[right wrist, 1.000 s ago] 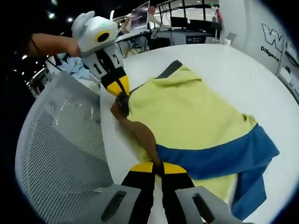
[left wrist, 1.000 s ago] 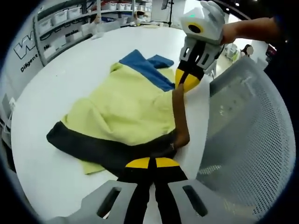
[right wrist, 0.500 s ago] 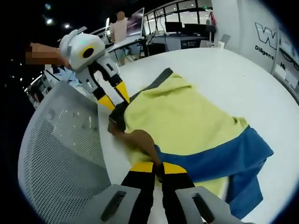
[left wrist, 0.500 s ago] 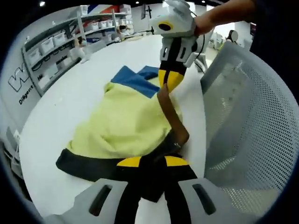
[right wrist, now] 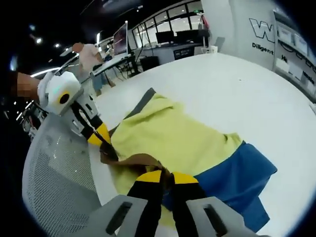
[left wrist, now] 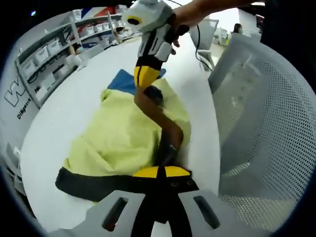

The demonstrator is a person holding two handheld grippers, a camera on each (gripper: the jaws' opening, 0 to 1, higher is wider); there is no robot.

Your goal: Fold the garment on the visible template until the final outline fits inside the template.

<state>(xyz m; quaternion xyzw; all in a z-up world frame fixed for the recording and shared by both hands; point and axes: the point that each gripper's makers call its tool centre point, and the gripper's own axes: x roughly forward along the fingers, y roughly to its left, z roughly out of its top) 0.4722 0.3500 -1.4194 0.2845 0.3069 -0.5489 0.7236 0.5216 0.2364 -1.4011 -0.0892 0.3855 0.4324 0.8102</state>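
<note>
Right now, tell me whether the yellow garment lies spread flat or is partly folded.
Partly folded. The left gripper and right gripper pinch its brown edge strip over the yellow garment, which is rumpled on the white table.

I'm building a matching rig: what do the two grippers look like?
Both match: the left gripper and right gripper have black jaws tipped yellow on light grey slotted mounts. Seen whole, the right gripper has a white-grey body; a dark cable trails behind it.

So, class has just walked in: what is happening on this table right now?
A person is folding a yellow garment with blue and dark bands on a white table, using two handheld grippers. The left gripper and right gripper are each shut on the garment's brown edge strip, lifting it over the yellow body. The garment is bunched and only partly folded.
</note>
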